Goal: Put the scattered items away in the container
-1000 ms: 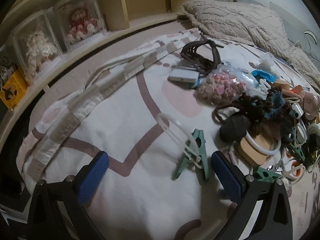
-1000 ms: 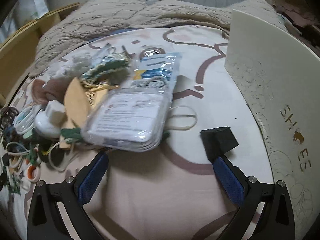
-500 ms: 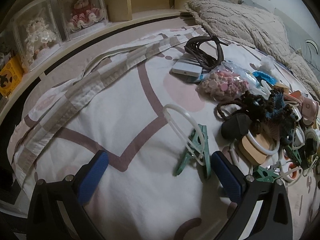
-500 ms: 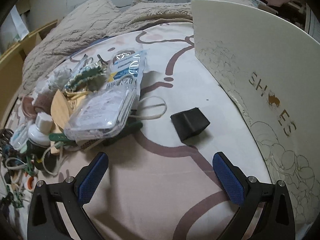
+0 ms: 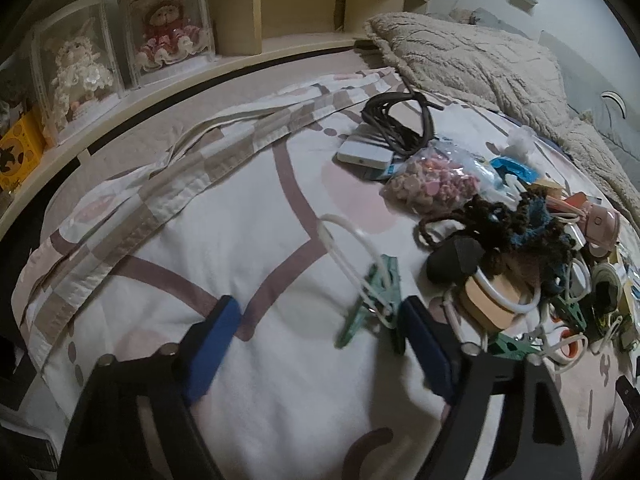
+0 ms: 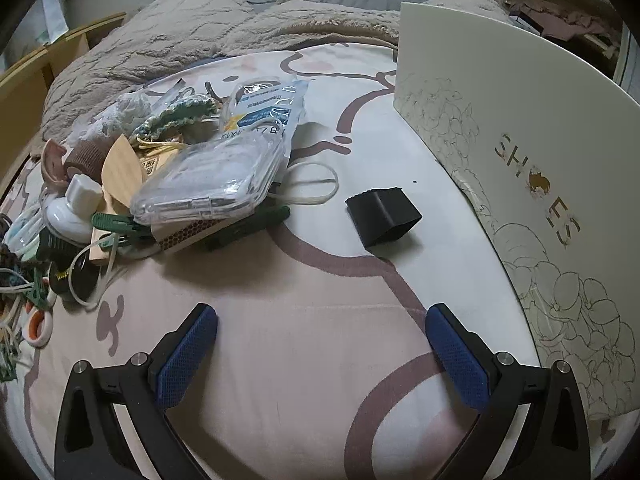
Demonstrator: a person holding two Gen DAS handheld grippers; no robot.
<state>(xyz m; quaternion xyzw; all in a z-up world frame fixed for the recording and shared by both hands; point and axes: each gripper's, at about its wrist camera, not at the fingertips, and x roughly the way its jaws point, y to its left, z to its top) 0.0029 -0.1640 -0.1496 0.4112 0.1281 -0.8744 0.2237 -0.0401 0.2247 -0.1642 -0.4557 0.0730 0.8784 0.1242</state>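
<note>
Scattered items lie on a bed. In the left wrist view a green clothespin (image 5: 376, 300) with a white plastic loop (image 5: 348, 240) lies just ahead of my open, empty left gripper (image 5: 320, 316), close to its right finger. Beyond are a bag of pink sweets (image 5: 432, 184), a black cable (image 5: 400, 124) and dark yarn (image 5: 512, 224). In the right wrist view my right gripper (image 6: 320, 320) is open and empty over the sheet. A small black box (image 6: 384, 216) lies ahead of it. The white shoe box (image 6: 520, 168) stands at the right.
A pile with a clear plastic case (image 6: 212, 184), a printed packet (image 6: 264, 112), a white bottle (image 6: 76, 208) and green clothespins (image 6: 120, 224) lies left of the right gripper. A beige blanket (image 6: 192, 36) lies behind. Shelves with boxed dolls (image 5: 168, 28) line the bed's left side.
The left gripper's jaws have narrowed a little and it has moved nearer the green clothespin. The right gripper has drawn back from the black box, which now lies farther ahead.
</note>
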